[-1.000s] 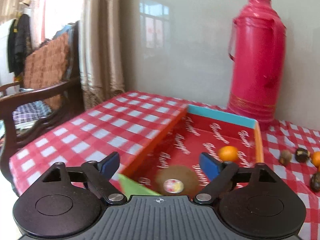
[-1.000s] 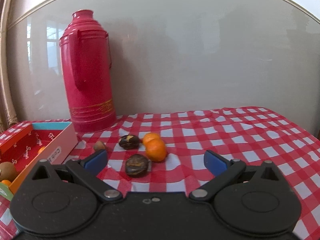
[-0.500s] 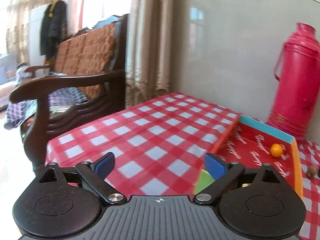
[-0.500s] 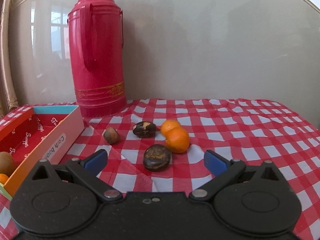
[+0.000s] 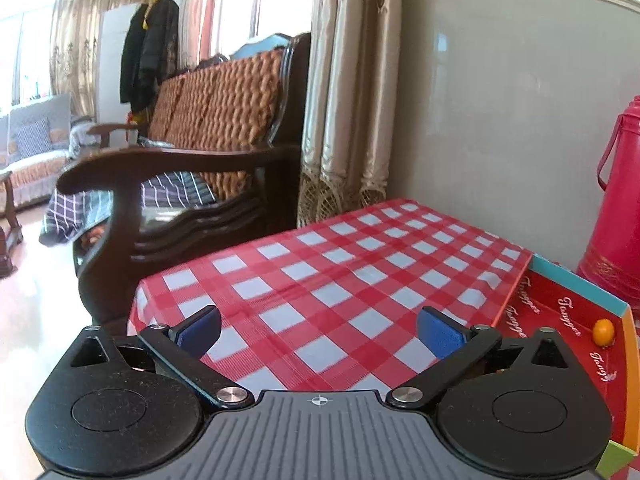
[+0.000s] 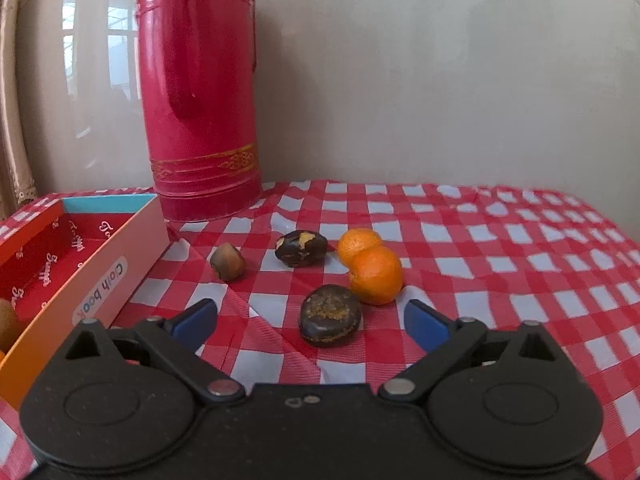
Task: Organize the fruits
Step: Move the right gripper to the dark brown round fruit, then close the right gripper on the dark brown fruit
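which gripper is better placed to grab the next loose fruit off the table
Right. The right gripper faces the dark fruit, open jaws closing in. The left gripper is open over bare tablecloth.

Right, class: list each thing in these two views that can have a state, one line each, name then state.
left gripper: open, jaws just widened, nothing between.
right gripper: open, jaws just closing, dark fruit ahead, not gripped.
box: open, a kiwi inside.
small orange: inside box.
two oranges: touching, on cloth.
flask: upright, capped.
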`<state>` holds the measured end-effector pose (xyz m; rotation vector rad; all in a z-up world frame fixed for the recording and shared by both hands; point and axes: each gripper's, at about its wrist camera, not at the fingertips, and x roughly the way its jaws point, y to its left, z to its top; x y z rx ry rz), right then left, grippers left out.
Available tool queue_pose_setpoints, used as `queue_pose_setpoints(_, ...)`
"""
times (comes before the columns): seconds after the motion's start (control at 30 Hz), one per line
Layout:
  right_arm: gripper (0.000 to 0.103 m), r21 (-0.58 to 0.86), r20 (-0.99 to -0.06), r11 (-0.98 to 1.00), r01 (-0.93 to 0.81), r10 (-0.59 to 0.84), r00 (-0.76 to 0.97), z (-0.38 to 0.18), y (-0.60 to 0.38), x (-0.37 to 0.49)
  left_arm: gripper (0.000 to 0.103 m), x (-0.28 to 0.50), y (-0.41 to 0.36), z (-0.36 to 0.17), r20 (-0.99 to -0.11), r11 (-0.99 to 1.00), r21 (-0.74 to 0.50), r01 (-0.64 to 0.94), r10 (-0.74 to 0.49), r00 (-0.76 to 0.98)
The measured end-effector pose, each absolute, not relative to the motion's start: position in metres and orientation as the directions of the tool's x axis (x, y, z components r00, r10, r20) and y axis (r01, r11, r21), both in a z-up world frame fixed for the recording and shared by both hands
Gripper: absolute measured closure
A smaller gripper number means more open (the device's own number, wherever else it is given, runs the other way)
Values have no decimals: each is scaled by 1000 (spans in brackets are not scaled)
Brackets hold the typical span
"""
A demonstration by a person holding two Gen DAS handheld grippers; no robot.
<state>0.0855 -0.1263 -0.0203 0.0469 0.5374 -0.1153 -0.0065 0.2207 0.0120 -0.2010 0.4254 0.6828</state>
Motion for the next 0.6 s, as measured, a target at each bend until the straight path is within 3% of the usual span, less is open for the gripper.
queue_pose_setpoints(0.13,37,46,-550,989,140,-92,830,-26,-133,99,0,-5,219,14,-434,768,-26,-640,568,699)
queue_pose_setpoints(0.27,40,82,-587,985,149,-73,806,-33,-138,109,0,-4,221,14,-440,771,-25,-636,563,700)
queue_pose_setpoints(0.33,51,75,-591,987,145,-73,803,-35,-136,113,0,-4,223,14,-446,770,-31,-637,560,698)
queue_pose_setpoints(0.4,53,75,-593,987,145,-72,802,-36,-135,116,0,-5,224,13,-449,767,-38,-641,559,697)
queue_pose_setpoints(0.53,71,60,-586,988,144,-82,806,-37,-135,117,0,-5,225,12,-455,765,-41,-643,558,694)
queue_pose_setpoints(0.6,71,73,-586,988,134,-67,808,-36,-135,116,0,-4,225,12,-458,766,-38,-642,557,693)
